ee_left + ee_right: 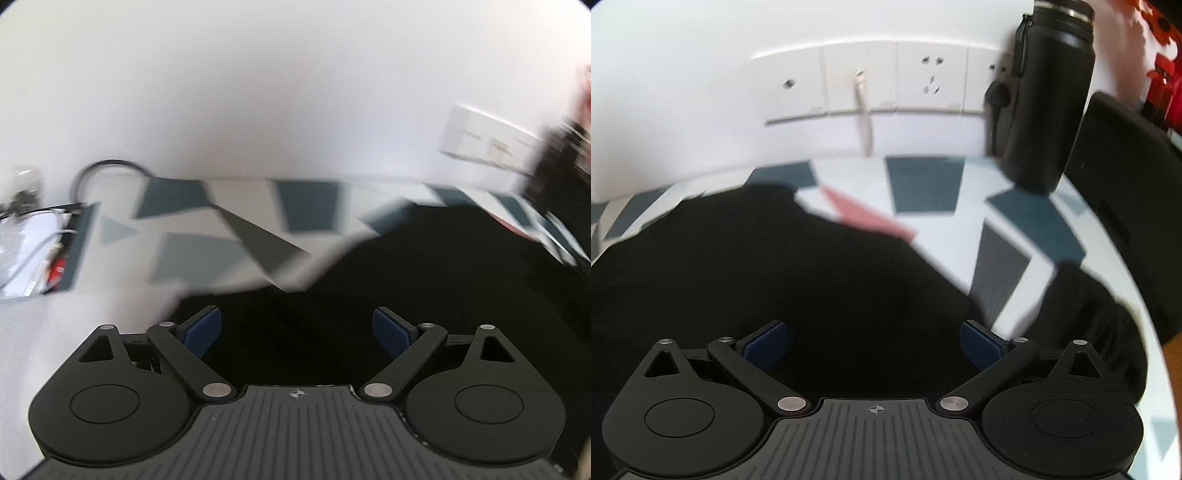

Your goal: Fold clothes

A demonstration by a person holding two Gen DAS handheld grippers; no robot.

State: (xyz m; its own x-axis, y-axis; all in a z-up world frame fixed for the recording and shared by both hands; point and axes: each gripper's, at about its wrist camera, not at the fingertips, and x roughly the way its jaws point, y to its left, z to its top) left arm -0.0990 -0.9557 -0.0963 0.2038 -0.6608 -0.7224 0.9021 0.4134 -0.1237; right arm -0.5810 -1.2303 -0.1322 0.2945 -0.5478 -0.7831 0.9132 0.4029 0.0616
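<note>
Both fisheye views are bright and evenly lit but smeared by motion blur, edges bowed and vignetted, the black cloth point(746, 266) an underexposed, featureless mass against the washed-out wall point(295, 92).

Both wrist views look low and close across the patterned tabletop point(236, 229) toward the white wall point(701, 92).

A black bottle point(1049, 92) stands on the geometric-patterned tablecloth point(927, 184) before white wall sockets point(886, 79).
</note>
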